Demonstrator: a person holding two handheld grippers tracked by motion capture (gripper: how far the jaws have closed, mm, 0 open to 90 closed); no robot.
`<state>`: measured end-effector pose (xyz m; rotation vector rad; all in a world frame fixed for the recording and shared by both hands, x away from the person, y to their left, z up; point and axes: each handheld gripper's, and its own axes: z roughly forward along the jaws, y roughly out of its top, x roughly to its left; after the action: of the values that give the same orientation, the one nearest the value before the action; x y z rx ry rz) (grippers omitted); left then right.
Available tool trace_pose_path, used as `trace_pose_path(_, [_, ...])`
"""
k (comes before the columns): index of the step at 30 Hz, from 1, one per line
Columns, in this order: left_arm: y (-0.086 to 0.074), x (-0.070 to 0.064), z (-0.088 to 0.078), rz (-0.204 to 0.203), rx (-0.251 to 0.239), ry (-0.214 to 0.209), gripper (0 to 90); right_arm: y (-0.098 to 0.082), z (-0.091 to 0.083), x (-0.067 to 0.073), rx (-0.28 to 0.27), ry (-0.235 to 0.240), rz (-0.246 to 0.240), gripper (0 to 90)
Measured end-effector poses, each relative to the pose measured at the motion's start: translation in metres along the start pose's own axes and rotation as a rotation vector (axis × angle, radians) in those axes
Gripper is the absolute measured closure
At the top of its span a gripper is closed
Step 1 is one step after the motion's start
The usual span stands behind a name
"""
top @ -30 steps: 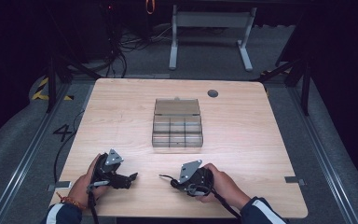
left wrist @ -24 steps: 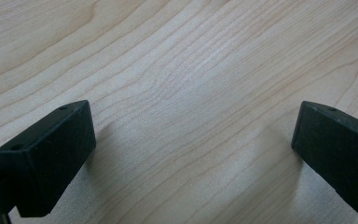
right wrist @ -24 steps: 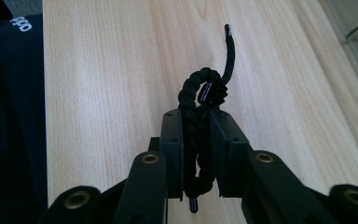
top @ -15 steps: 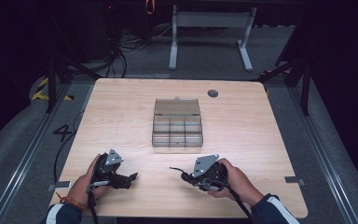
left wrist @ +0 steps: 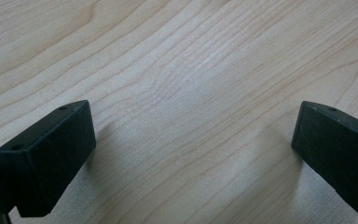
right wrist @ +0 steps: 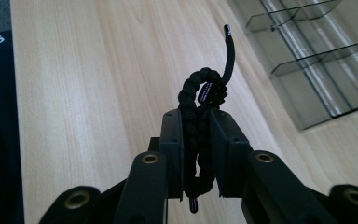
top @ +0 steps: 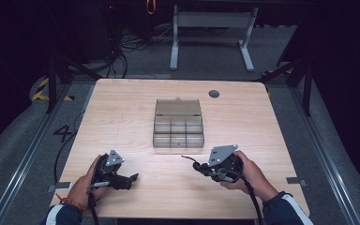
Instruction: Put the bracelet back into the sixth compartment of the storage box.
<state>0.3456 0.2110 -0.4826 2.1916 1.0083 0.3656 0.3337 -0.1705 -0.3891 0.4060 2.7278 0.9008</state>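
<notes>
Right gripper (top: 191, 161) clamped on a black braided cord (right wrist: 200, 121); the clear compartment box (top: 178, 131) lies just up-left of it; left gripper (left wrist: 193, 140) jaws apart, empty

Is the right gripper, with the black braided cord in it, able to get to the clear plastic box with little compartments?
Probably yes: bare wooden table lies between the right gripper and the clear plastic box.

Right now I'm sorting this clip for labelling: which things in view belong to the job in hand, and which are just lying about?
In the job:
- black braided cord, clamped in the right claw
- clear plastic compartment box, lid open

Lying about:
- left claw, open on the light wooden table
- round grey grommet
</notes>
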Motion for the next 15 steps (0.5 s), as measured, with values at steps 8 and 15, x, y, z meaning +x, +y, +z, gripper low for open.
trace_pose_path(8, [0.000,0.000,0.000,0.000,0.000,0.000,0.0,0.008,-0.009,-0.019,-0.012,-0.040,0.010,76.3])
trace_pose_path(15, [0.000,0.000,0.000,0.000,0.000,-0.001,0.0,0.019,-0.007,-0.042,0.001,-0.060,0.026,76.3])
